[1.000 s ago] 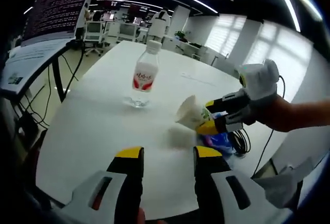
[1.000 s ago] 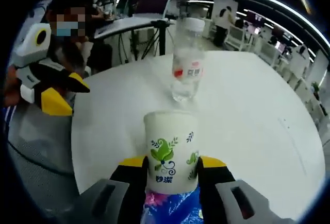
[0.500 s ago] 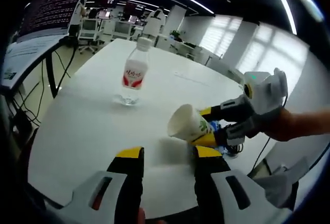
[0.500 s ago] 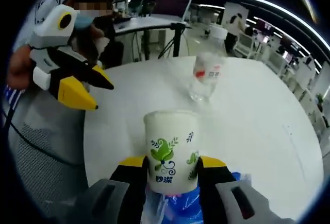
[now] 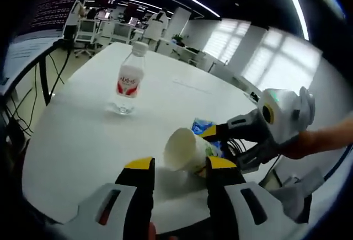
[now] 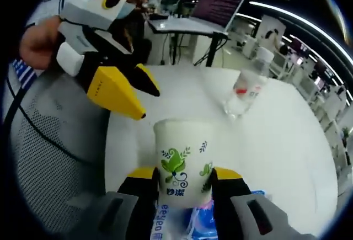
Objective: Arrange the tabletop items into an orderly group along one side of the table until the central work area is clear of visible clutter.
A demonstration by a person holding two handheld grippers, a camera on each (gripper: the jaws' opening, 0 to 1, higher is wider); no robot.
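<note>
A white paper cup [image 6: 182, 160] with a green leaf print sits between my right gripper's [image 6: 183, 180] yellow-tipped jaws, which are shut on it. In the left gripper view the same cup [image 5: 185, 150] lies tilted, mouth toward the camera, held by the right gripper [image 5: 218, 150] coming in from the right. My left gripper [image 5: 180, 165] stands open just in front of the cup, jaws apart with nothing between them; it also shows at upper left in the right gripper view as the left gripper [image 6: 140, 94]. A clear water bottle [image 5: 126, 85] with a red label stands upright further out on the white table [image 5: 77, 135].
A blue plastic packet [image 6: 201, 223] lies under the cup near the table's edge, also visible as the blue packet [image 5: 202, 127]. A mesh office chair [image 6: 49, 152] stands beside the table. Desks, monitors and cables fill the room behind.
The right gripper carried the cup leftward and closer to my left gripper's jaws, near the table's front edge. Both cameras shifted; the bottle stays upright where it stood.
</note>
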